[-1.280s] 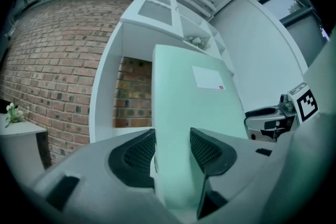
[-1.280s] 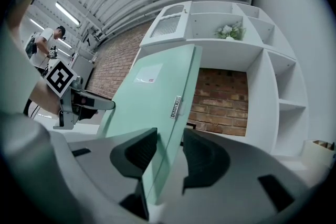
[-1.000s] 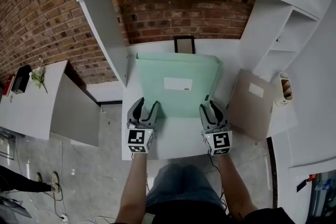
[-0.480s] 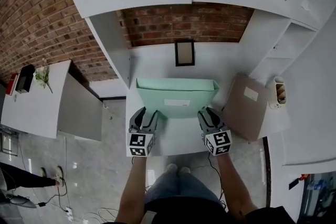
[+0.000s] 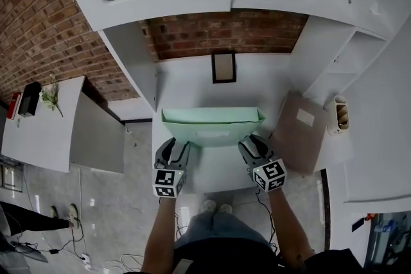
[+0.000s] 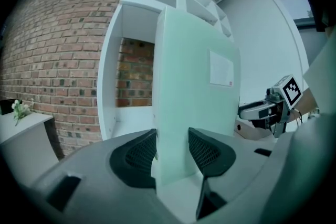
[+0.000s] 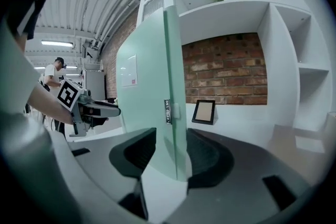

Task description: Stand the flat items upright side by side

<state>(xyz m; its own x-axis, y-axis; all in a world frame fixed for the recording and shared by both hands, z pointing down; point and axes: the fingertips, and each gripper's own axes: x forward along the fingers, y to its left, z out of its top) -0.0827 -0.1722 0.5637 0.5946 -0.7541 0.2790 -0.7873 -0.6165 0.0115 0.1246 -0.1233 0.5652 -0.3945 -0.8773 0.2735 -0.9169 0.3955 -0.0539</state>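
A mint-green box folder (image 5: 212, 125) with a white label stands nearly upright on its long edge on the white table (image 5: 215, 173). My left gripper (image 5: 174, 145) holds its lower left corner and my right gripper (image 5: 252, 143) its lower right corner. In the left gripper view the folder (image 6: 194, 92) fills the gap of the left gripper (image 6: 172, 149), whose jaws have just been closing. In the right gripper view the folder's edge (image 7: 176, 92) sits in the right gripper (image 7: 170, 152), whose jaws have just been opening slightly. A brown folder (image 5: 298, 131) lies flat to the right.
A small framed picture (image 5: 223, 67) stands at the back of the alcove against the brick wall. White shelf walls flank the table on both sides. A pale holder (image 5: 340, 113) sits on the right shelf beyond the brown folder.
The green folder has tipped from leaning back to almost upright, so its face now looks much narrower from above. Both grippers stayed at its lower corners and turned with it.
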